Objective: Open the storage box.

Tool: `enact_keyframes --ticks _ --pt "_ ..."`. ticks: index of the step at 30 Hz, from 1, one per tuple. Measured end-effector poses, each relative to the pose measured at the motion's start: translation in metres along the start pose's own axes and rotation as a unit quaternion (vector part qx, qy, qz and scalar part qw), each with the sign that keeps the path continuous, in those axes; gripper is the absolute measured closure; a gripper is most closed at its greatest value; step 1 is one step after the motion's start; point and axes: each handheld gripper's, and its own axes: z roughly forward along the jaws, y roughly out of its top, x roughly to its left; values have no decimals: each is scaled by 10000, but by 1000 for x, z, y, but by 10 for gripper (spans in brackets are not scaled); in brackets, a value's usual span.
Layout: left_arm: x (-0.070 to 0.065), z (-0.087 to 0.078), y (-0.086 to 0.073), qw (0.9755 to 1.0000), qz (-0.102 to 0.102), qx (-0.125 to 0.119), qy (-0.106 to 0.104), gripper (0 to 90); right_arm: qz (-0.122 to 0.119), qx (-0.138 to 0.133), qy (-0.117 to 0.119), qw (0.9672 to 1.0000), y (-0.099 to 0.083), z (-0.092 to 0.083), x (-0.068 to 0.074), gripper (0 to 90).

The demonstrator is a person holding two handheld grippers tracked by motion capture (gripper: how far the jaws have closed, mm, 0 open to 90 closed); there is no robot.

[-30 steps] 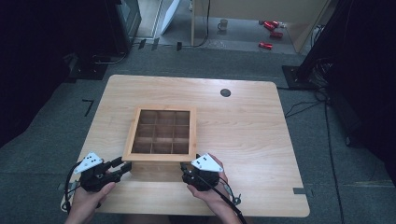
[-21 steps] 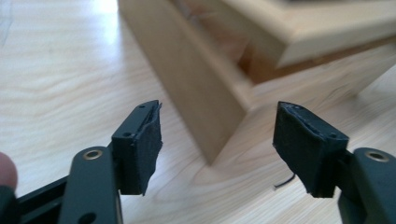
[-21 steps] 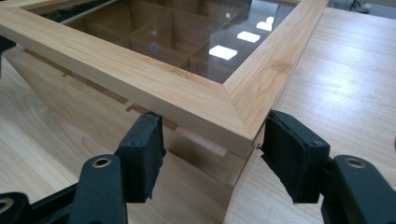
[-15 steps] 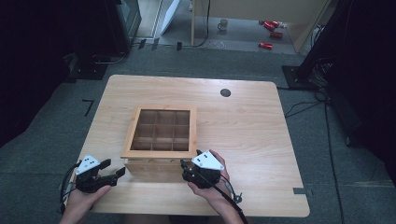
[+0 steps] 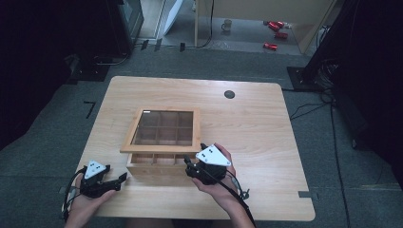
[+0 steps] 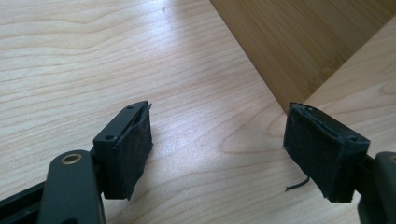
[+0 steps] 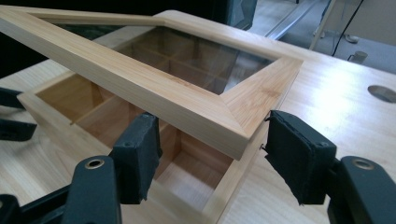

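A: Start with the claws. The right gripper (image 5: 196,167) sits low in the centre of the high view, its jaws spread wide at the front right corner of the wooden box (image 5: 157,164). In the right gripper view (image 7: 210,158) the lid's corner hangs between the two pads; I cannot tell whether either pad touches it.

B: And the left gripper (image 5: 119,179)?

A: Lower left of the high view, on the bare table (image 5: 266,142), a little apart from the box's front left corner. Its jaws also stand wide apart with nothing between them; the left gripper view (image 6: 217,149) shows plain tabletop in the gap, and a side of the box in the upper right.

B: Where is the box itself?

A: Middle of the table, a bit toward the near edge. Its lid (image 5: 161,129), a wooden frame around a clear pane, is tilted up at the front, so the front row of compartments shows open beneath it.

B: Farther back?

A: A dark round hole (image 5: 229,94) in the tabletop, upper centre. Beyond the table, on the floor at the top, a mug (image 5: 227,23) and some red objects (image 5: 274,34).
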Motion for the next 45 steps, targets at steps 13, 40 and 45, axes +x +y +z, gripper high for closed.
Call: enact_keyframes --ticks 13,40,45 --pt "-2 1 0 10000 32 7 92 234 -66 -175 33 9998 34 1 -13 352" --pt "-1 1 1 10000 -10 -17 68 235 -133 -424 18 9990 79 31 -45 349" --pt "-1 1 1 10000 -11 -8 50 234 -139 -387 92 9991 81 43 -54 350"
